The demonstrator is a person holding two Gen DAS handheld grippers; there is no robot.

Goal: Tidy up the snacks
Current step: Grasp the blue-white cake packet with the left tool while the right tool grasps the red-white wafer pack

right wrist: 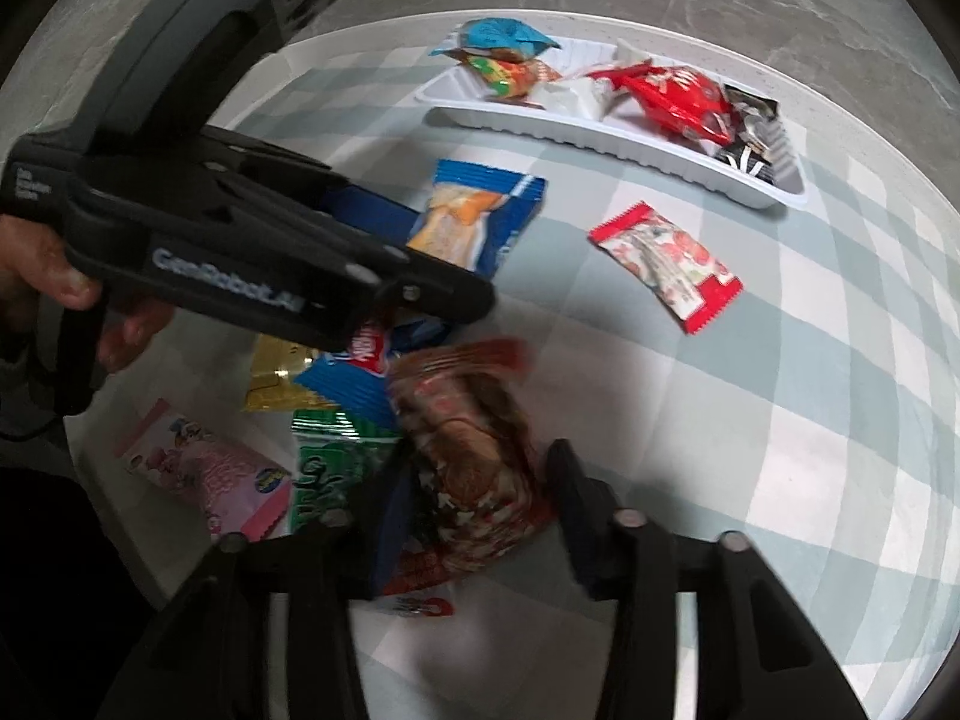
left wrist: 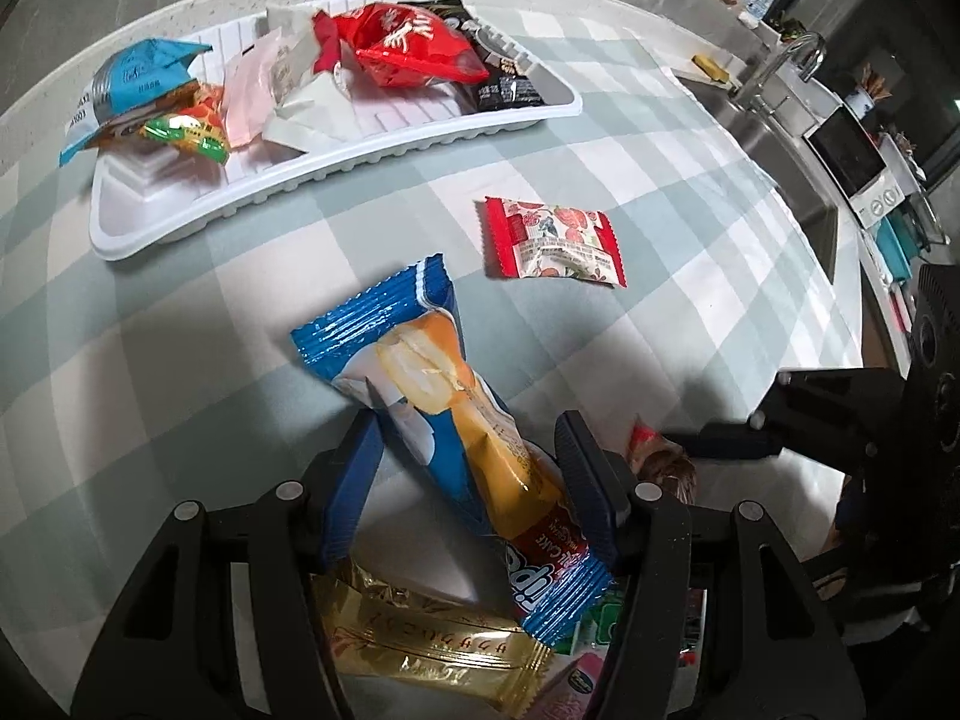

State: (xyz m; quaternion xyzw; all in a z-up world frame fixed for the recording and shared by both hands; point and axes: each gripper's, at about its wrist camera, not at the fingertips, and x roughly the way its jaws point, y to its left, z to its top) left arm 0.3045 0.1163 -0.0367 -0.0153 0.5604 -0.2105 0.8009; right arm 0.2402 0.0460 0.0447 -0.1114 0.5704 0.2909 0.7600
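My left gripper points down at the checked cloth and is shut on a blue cake pack, which lies slantwise between its blue pads. In the right wrist view my right gripper is shut on a brown-and-red snack pack, which is blurred. A white tray at the far side holds several snacks, among them a red bag. A red-and-white strawberry pack lies loose between the tray and the grippers.
Under the grippers lie a gold pack, a green pack and a pink pack. A hand holds the left gripper's black body. A sink with a faucet and a microwave stand at the right.
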